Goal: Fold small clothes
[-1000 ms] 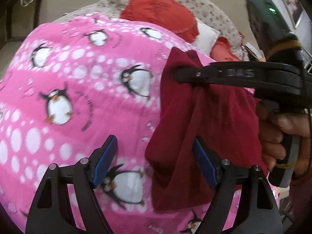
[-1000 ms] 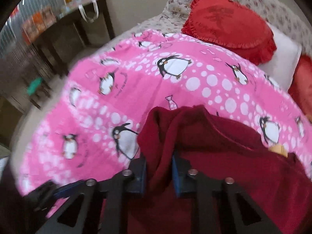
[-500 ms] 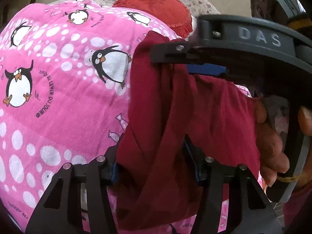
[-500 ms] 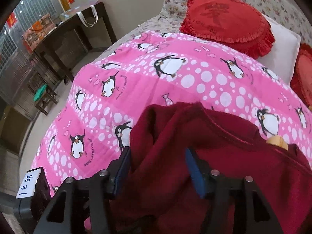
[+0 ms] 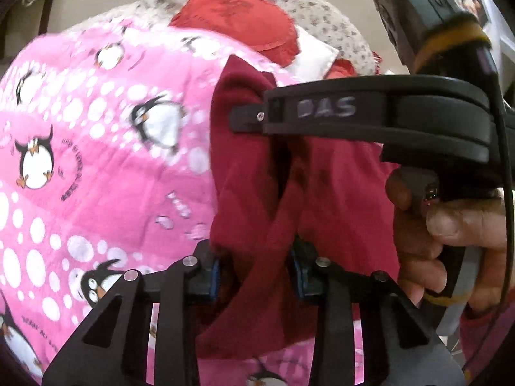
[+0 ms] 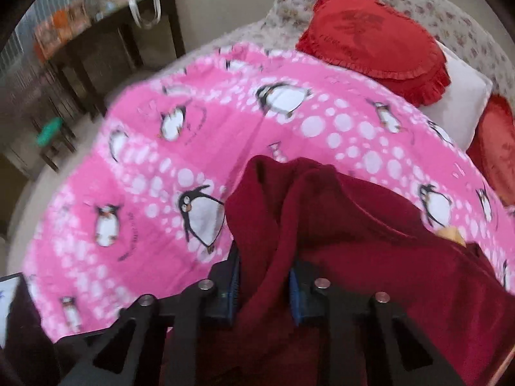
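A dark red garment (image 5: 244,167) hangs bunched over the pink penguin bedspread (image 5: 96,148). In the left wrist view my left gripper (image 5: 256,276) has a hanging fold of it between its blue pads, and the jaws are closing on the cloth. My right gripper (image 5: 244,117) reaches in from the right above it, pinching the garment's upper edge, with a person's hand (image 5: 425,241) on its handle. In the right wrist view my right gripper (image 6: 264,289) is closing on a ridge of the garment (image 6: 370,241), which spreads to the right over the bedspread (image 6: 225,122).
A red heart cushion (image 6: 376,41) and a white pillow (image 6: 460,99) lie at the head of the bed, with a second red cushion (image 6: 495,148) at the right edge. A dark table (image 6: 106,48) stands beyond the bed's left side.
My left gripper moved in on the garment and narrowed from wide open onto a fold. The right gripper's jaws opened, then narrowed again on the cloth.
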`<state>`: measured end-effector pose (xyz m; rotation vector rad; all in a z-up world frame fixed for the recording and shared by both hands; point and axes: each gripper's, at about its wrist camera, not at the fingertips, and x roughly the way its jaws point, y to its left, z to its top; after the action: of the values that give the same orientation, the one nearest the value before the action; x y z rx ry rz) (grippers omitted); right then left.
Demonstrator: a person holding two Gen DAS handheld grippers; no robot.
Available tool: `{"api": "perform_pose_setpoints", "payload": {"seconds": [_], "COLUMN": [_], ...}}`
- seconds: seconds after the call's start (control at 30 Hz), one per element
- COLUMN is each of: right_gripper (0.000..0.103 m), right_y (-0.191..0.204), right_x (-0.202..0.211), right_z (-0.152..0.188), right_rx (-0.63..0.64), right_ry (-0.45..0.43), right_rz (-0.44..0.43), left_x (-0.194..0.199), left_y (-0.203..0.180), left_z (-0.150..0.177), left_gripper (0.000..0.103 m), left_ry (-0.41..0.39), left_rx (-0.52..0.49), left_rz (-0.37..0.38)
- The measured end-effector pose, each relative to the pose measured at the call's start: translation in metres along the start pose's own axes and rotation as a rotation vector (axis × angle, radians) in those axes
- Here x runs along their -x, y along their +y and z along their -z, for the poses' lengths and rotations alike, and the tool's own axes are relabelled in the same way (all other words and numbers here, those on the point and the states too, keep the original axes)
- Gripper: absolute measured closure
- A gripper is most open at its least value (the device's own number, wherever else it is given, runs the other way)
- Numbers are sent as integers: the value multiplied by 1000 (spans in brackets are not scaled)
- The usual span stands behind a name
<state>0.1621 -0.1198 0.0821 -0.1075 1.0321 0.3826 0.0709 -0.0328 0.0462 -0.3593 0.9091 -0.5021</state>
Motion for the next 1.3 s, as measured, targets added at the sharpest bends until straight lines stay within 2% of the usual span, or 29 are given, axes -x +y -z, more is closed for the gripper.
{"api": "perform_pose_setpoints", "payload": {"seconds": [0.1, 0.2, 0.37, 0.5, 0.67, 0.87, 1.1, 1.3], "right_gripper": [85, 85, 86, 86, 86, 87, 87, 87], "right_y": [-20, -37, -84, -130, -189, -230, -238, -241], "right_x": [37, 67, 121, 147, 152, 138, 144, 128], "right_z": [8, 14, 36, 66, 103, 132, 142, 147], "right_rx": [-29, -58, -116, -185, -285, -370, -380, -390], "right_ry": [-68, -111, -188, -223, -208, -189, -211, -187], "right_rz": [-78, -103, -94, -69, -35, -21, -34, 14], "left_x": [13, 19, 16, -3, -44, -77, -76, -85], "left_y": [-25, -60, -123, -167, -212, -232, -240, -239], "left_z": [-3, -7, -8, -2, 9, 25, 32, 35], "left_gripper": [71, 72, 72, 71, 72, 72, 72, 72], "left_ry": [-18, -28, -28, 9, 75, 133, 132, 153], "left_rx": [-40, -84, -182, -256, -311, -313, -341, -313], "left_rz": [16, 38, 78, 107, 111, 100, 76, 71]}}
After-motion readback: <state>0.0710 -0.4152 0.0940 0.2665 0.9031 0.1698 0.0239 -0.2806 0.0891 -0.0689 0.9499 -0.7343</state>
